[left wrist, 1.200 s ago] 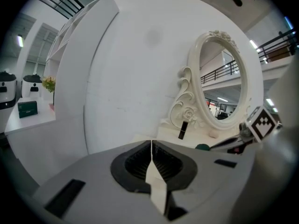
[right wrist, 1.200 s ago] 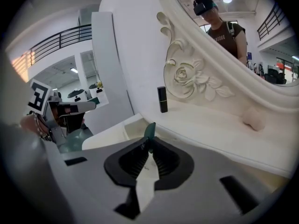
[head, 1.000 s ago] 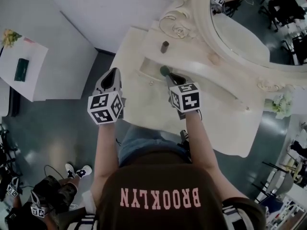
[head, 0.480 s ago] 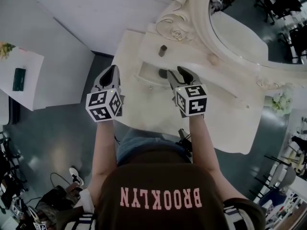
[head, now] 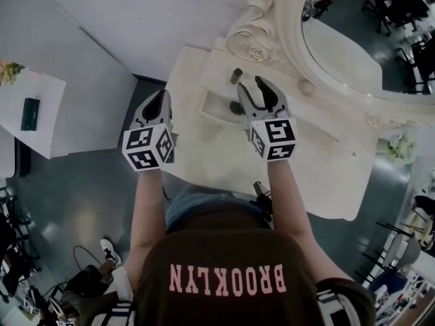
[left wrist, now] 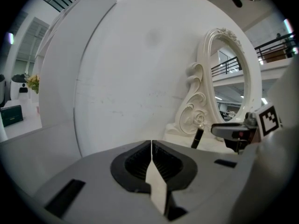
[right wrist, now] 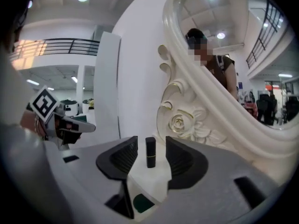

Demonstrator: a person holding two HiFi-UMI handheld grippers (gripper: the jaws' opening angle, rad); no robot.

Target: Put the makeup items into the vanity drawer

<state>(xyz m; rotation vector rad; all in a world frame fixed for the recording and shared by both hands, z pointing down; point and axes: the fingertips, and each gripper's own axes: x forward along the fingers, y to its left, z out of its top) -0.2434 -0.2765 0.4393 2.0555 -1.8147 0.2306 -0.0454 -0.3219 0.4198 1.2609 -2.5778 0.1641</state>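
Note:
A black lipstick (head: 236, 75) stands upright on the cream vanity top (head: 197, 151), near the carved mirror base. In the right gripper view the lipstick (right wrist: 150, 151) shows beyond and in line with the gap of my right gripper (right wrist: 151, 146). That gripper (head: 259, 87) is opening with nothing pressed between its pads. Below it a dark green round makeup item (head: 235, 107) lies in the open drawer (head: 212, 117); the green item (right wrist: 141, 202) shows under the jaws. My left gripper (head: 162, 99) hangs left of the drawer, shut and empty, its pads meeting (left wrist: 151, 146).
An oval mirror (head: 340, 46) in a carved cream frame rises behind the vanity top. A white wall stands to the left. Far left, a white side table (head: 41, 94) carries a dark green box (head: 30, 113). The person's legs are against the vanity's front edge.
My right gripper opened and left the dark green item in the drawer, then moved forward toward the lipstick. The left gripper has hardly moved.

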